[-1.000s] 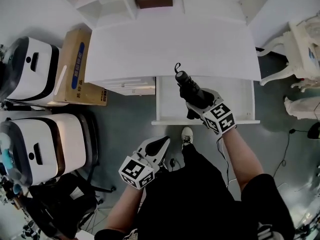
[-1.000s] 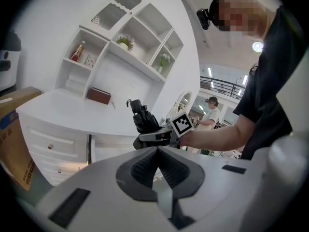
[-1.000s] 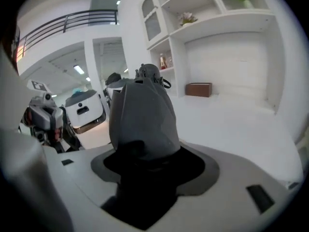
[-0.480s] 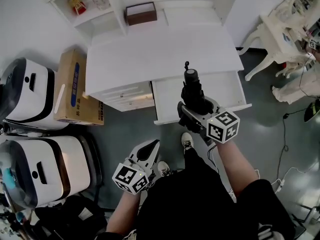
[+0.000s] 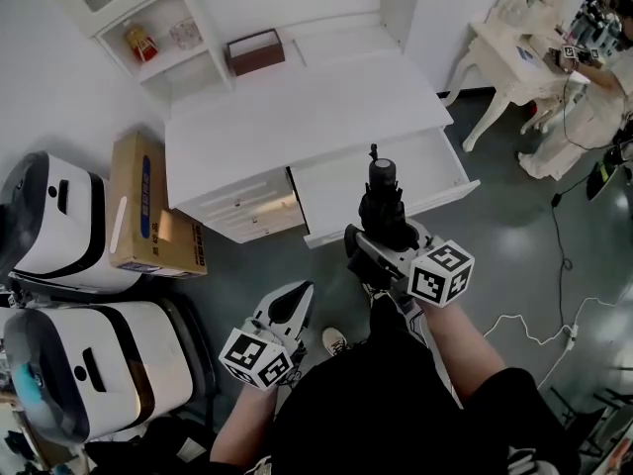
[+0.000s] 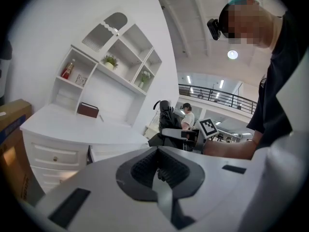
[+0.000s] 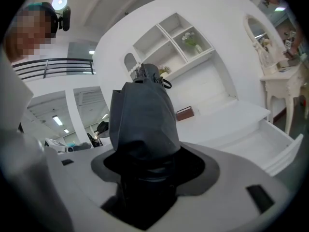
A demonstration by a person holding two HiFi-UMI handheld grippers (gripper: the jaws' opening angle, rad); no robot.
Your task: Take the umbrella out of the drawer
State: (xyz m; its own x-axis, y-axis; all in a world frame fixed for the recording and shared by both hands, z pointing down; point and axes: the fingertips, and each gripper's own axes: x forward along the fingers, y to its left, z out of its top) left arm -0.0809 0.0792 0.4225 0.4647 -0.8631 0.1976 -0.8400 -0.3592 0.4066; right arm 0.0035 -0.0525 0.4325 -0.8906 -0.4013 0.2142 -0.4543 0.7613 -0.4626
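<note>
Holding the folded black umbrella [image 5: 381, 194] upright, the right claw [image 5: 384, 237] was clamped round its lower part, and in the right gripper view the dark bundle filled the space between the jaws. The umbrella hung clear of the open drawer [image 5: 331, 181], above its near front edge, and touched neither the drawer nor the counter [image 5: 297, 117]. Judged from that, the taking-out looked done or all but done. What seemed left was to carry the umbrella away or set it down. The drawer's visible floor showed nothing else. The left claw [image 5: 295, 303] hovered low at the near left, its jaws drawn together on nothing, well apart from the drawer.

The counter was white with a bare top, save for a small brown box [image 5: 254, 51] at its far edge. White shelves [image 5: 158, 38] behind it held a few small items. A cardboard box [image 5: 143, 206] stood on the grey floor [image 5: 514, 245] just to its left, near two large white rounded units [image 5: 59, 221]. A white side table [image 5: 499, 43] stood at the far right, and a pale cable [image 5: 524, 317] lay on the floor at the near right.
</note>
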